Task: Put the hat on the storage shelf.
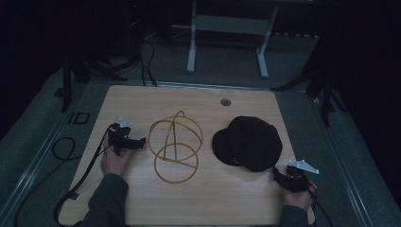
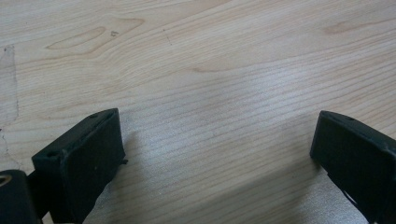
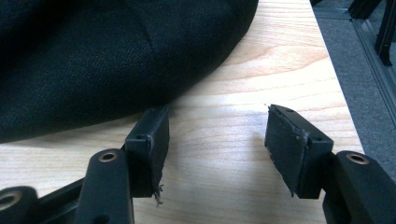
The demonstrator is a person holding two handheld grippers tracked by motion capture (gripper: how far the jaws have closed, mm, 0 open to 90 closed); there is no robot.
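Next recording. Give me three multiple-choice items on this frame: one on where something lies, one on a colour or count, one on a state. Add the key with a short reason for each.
1. Where does the black cap lie relative to the wire hat frame?
A. To its right in the high view
B. Inside it
C. To its left in the high view

2. What colour is the wire hat frame?
A. Blue
B. Golden brown
C. White

3. How do the right tongs stand?
A. Shut on the cap
B. Shut on nothing
C. Open, with bare wooden table between the jaws

Key: 1 A, the cap lies apart from the frame, nearer the right tongs; 2 B, its loops look golden brown against the pale wood; 3 C, the right gripper view shows a wide gap, the cap just beyond one jaw.
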